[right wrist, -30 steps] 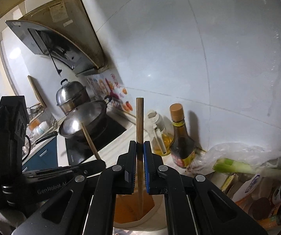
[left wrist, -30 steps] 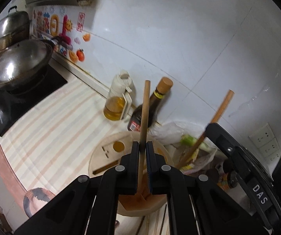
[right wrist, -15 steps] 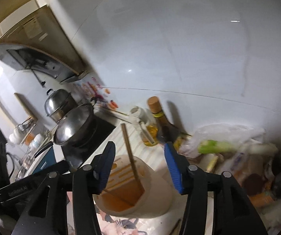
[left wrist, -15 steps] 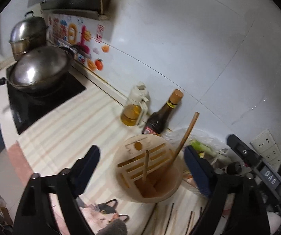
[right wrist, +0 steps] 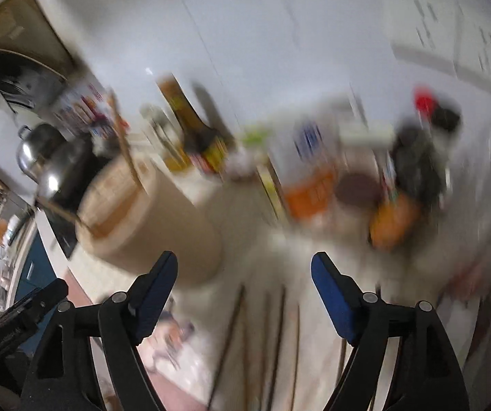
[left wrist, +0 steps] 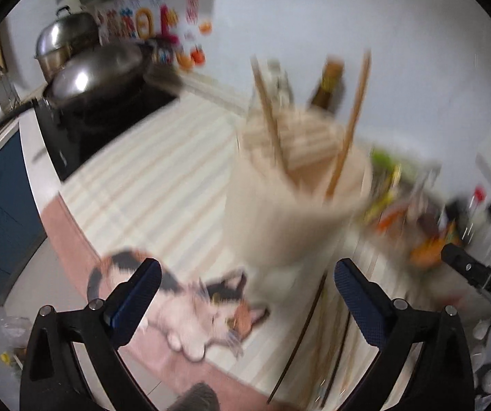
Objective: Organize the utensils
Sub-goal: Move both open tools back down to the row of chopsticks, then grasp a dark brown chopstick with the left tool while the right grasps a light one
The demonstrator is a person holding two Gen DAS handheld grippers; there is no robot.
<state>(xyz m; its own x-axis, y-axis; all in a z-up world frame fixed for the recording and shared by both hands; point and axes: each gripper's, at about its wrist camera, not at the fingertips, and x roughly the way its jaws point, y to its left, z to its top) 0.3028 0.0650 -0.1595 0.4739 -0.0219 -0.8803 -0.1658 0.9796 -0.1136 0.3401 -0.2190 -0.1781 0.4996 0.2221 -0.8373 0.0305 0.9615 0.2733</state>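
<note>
A round beige utensil holder [left wrist: 290,205] with a slotted wooden top stands on the counter; two wooden chopsticks [left wrist: 346,126] lean out of it. It also shows in the right wrist view [right wrist: 149,226], at the left. My left gripper [left wrist: 243,282] is open and empty, low in front of the holder. My right gripper [right wrist: 243,274] is open and empty, above several loose chopsticks [right wrist: 276,339] lying on the counter. Both views are blurred by motion.
A wok [left wrist: 98,75] and a steel pot [left wrist: 63,37] sit on a black stove at the left. A dark sauce bottle [right wrist: 190,126], an oil jug and bagged groceries [right wrist: 317,185] crowd the wall. A cat-print mat [left wrist: 190,304] covers the counter.
Both grippers opened and released their chopsticks into the holder, then dropped low and pulled back. The right gripper swung right toward the loose chopsticks on the counter.
</note>
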